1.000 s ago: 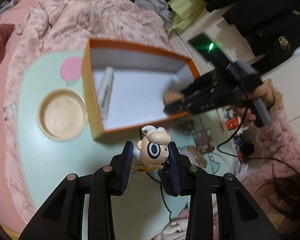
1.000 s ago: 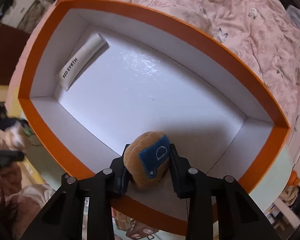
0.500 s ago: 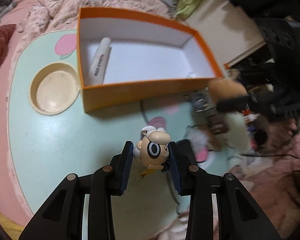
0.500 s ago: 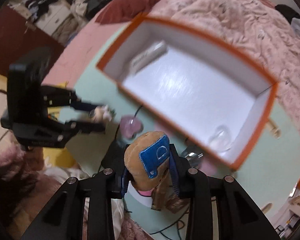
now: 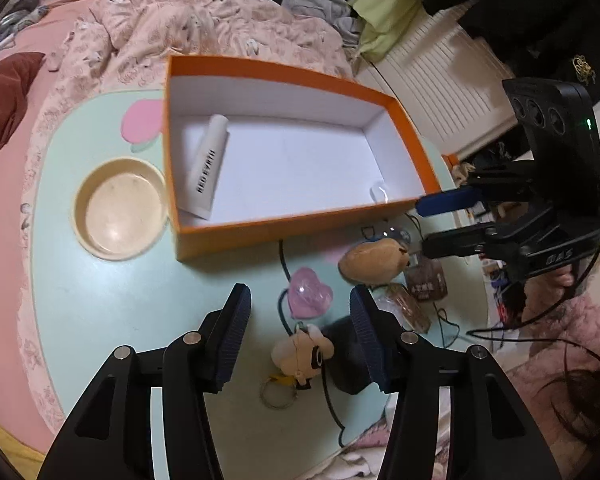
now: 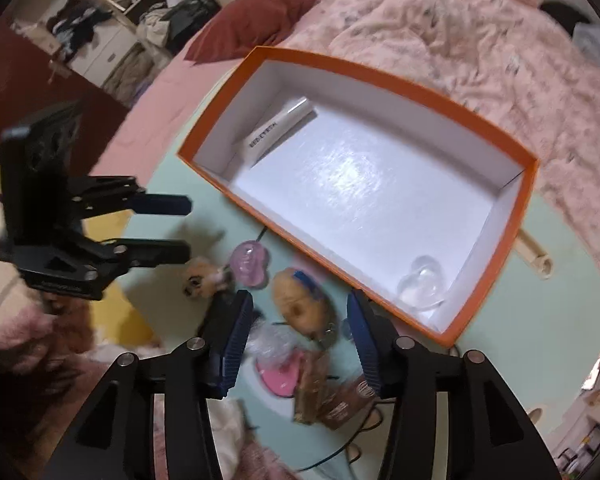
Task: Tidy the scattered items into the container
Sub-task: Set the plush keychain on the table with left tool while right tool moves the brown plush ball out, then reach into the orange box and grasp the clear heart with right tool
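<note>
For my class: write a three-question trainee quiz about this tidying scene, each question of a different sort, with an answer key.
1. True or false: the white tube lies inside the orange box.
2. Multiple choice: where is the brown plush toy? A) in the box B) on the table outside the box C) in the cream bowl
3. Fill in: the pink clear trinket beside the cartoon figure keychain is shaped like a ____.

Key: 1 true; 2 B; 3 heart.
</note>
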Motion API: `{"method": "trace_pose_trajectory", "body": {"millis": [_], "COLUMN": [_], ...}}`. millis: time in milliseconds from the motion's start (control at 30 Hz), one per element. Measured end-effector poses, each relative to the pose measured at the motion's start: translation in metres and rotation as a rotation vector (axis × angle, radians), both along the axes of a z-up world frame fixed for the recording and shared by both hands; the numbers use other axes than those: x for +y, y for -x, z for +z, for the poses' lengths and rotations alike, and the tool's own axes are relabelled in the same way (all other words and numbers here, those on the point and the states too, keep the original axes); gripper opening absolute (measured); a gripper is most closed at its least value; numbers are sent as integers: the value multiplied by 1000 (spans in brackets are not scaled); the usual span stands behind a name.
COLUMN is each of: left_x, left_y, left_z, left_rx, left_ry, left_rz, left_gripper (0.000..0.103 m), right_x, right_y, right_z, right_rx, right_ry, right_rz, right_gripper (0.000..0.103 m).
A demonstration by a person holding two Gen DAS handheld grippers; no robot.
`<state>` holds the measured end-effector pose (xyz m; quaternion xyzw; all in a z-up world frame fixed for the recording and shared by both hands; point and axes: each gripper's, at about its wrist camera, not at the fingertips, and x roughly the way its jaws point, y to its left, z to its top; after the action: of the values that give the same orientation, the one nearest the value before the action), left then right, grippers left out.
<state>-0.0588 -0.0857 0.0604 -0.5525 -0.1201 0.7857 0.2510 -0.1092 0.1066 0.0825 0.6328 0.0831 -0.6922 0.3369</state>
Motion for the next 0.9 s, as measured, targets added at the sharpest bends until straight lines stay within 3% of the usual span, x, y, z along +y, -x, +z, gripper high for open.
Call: {"method": "trace_pose_trajectory", "body": {"millis": [33,200,333,433,633,900], "left_x": [-1,-10,-20,-26,-29,-16], "left_y": [2,7,13,17,21,23], "left_z": [1,7,9,8,14,26], "left_rx": [2,19,31,9,-1,41], "left_ry": [6,2,-17,-34,-66,-78], "left_rz": [5,28,67,71,66,-5], "left_gripper": [53,53,53,53,53,53], "right_x": [1,0,-8,-23,-28,-29], "right_y": [7,26,49,61,87,97], "right_z": [2,26,20,6,-22,-54], "right_rx": [-29,44,-24,-52,-190,-292], "right_ry": [12,15,33,-76,-186,-521], "right_rz": [-16,-47,-78,-39,-45,12], "right_gripper": [48,48,48,48,48,48]}}
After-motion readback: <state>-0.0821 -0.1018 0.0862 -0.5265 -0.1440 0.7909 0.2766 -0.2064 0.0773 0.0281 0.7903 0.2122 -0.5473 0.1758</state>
